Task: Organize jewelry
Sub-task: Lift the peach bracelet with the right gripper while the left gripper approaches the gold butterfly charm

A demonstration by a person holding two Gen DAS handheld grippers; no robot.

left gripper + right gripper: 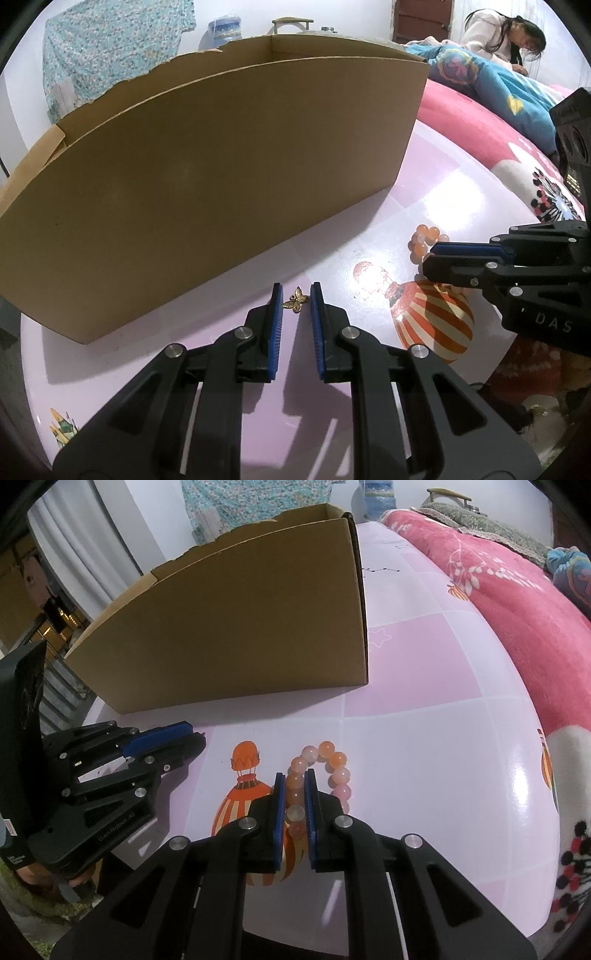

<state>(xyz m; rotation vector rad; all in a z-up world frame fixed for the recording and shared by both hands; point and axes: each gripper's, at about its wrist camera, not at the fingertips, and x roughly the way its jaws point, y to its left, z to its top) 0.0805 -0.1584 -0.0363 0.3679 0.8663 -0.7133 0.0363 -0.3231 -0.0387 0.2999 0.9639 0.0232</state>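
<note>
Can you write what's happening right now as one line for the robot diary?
left gripper: jaws around butterfly charm | right gripper: shut on bead bracelet | cardboard box: open, behind both | table

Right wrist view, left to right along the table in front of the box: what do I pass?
left gripper → orange balloon print → right gripper shut on the bead bracelet → pink blanket

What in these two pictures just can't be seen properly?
- Inside of the cardboard box: both views, its tall near wall hides it.
- Bead bracelet: in the left view, the right tool covers most of it.
- Butterfly charm: too small for detail; whether the left tool touches it is unclear.
</note>
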